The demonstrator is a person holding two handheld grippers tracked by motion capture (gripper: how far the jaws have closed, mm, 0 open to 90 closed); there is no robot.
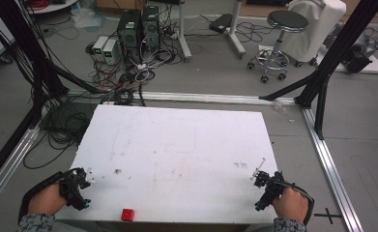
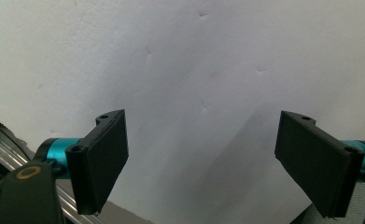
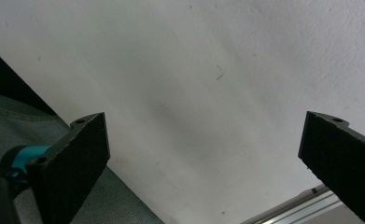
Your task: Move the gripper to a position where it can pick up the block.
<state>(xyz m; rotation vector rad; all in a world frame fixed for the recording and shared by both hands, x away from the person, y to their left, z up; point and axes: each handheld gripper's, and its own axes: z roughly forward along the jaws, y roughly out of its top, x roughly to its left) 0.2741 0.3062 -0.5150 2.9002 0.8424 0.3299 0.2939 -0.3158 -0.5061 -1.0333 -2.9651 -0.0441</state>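
A small red block (image 1: 127, 214) lies at the front edge of the white table (image 1: 177, 145). My left gripper (image 1: 75, 188) rests over the front left corner, left of the block and apart from it. In the left gripper view its jaws stand wide apart over bare white board, left gripper (image 2: 208, 163) open and holding nothing. My right gripper (image 1: 266, 186) sits at the front right corner, far from the block. In the right gripper view the right gripper (image 3: 203, 163) is also open, with only white board between its pads (image 3: 75, 163).
Beyond the table's far edge the floor holds tangled cables and computer towers (image 1: 138, 29), a wheeled stool (image 1: 281, 43) and black frame legs (image 1: 322, 82). Aluminium rails (image 1: 331, 164) run along the table's right and far sides.
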